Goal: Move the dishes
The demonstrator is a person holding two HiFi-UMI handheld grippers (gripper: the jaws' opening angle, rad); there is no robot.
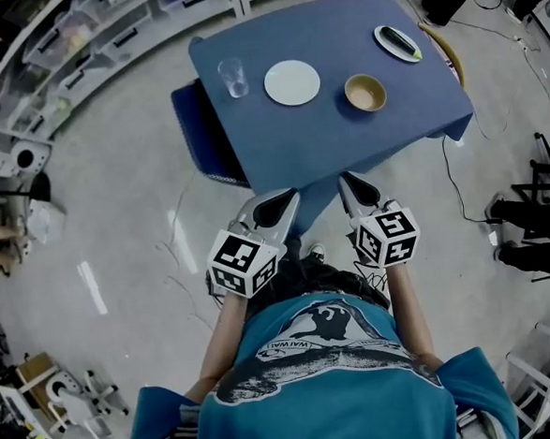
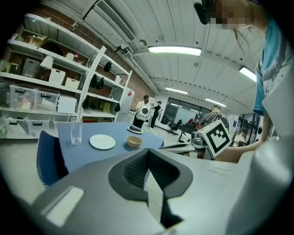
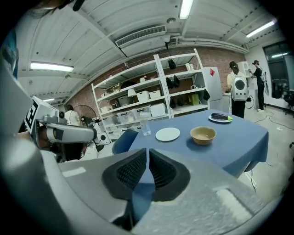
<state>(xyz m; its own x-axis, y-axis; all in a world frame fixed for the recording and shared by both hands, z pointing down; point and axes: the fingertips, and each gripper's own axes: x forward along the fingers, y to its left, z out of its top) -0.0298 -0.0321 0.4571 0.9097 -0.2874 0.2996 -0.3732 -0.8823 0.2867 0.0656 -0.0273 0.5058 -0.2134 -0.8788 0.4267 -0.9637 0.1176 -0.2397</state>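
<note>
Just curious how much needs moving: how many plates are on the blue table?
2. An empty white plate stands between the glass and the bowl; a second plate, carrying something dark, lies beyond the bowl at the far right corner. Nothing looks hidden.

Matt cloth, glossy crockery, clear glass

A matt blue cloth covers the table (image 1: 344,139). On the table stand a clear glass tumbler (image 1: 233,76), a glossy white plate (image 1: 292,82) and a smooth tan bowl (image 1: 366,93). Beside the table the grey floor (image 1: 132,196) shines. The left gripper (image 1: 287,198) and right gripper (image 1: 347,177) are matt grey plastic with black ribbed pads (image 3: 131,172).
</note>
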